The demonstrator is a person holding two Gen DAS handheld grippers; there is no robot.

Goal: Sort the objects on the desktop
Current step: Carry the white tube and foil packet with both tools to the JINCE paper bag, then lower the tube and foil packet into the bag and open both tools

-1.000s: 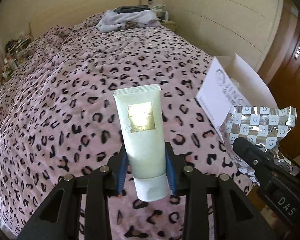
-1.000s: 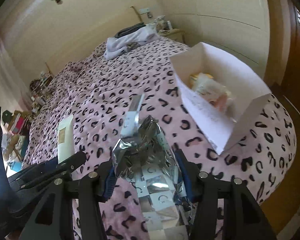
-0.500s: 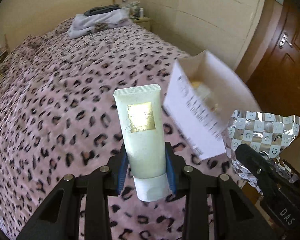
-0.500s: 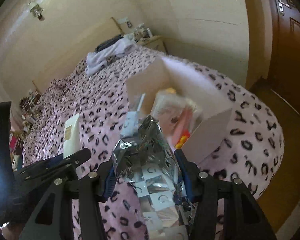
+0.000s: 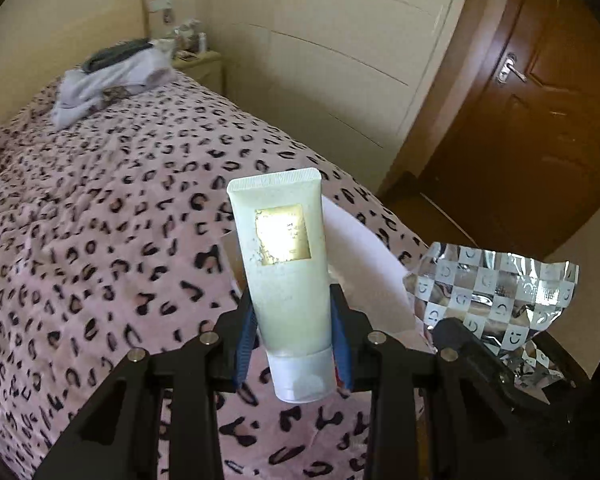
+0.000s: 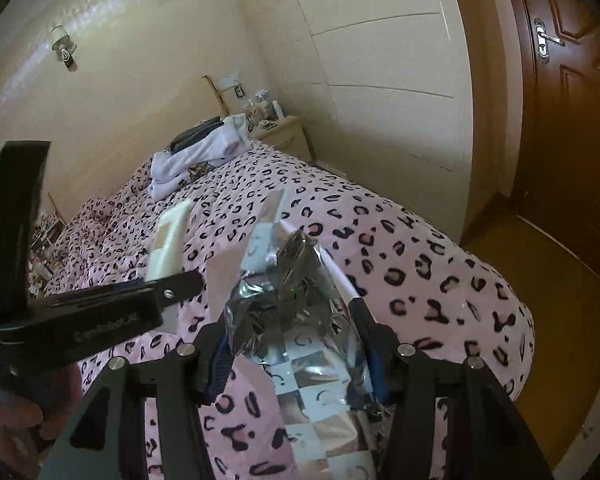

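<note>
- Left gripper (image 5: pixel 294 336): clenched on a pale green cream tube (image 5: pixel 286 276); blue pads press its lower body on both sides, just above the cap
- Tube's long axis runs along the fingers, away from the left wrist camera; white cap at the near end, flat crimped end at the far end, tilted slightly left; gold label faces the camera
- Right gripper (image 6: pixel 296 344): grasping a crumpled silver foil bag (image 6: pixel 292 320) with a checker print; blue pads bear on its sides, jaws about half spread
- Bag's long axis also runs along the fingers; crumpled top points away from the right wrist camera, and the wider checkered part fills the space between the finger bases
- Both items are held in the air above the corner of a bed with a pink leopard-print cover (image 5: pixel 100 220)
- White cardboard box (image 5: pixel 364 264) sits on the cover directly behind the tube; mostly hidden by tube and bag, contents cannot be told
- The two grippers are side by side, bag just right of the tube
- Bed edge falls away to the right onto a wooden floor (image 6: pixel 540 280); brown door (image 5: pixel 540 120) beyond
- Cover to the left of the box is bare and wide
- Far end of bed: folded white clothes (image 5: pixel 108 84); cluttered nightstand (image 6: pixel 284 132) beside the wall
</note>
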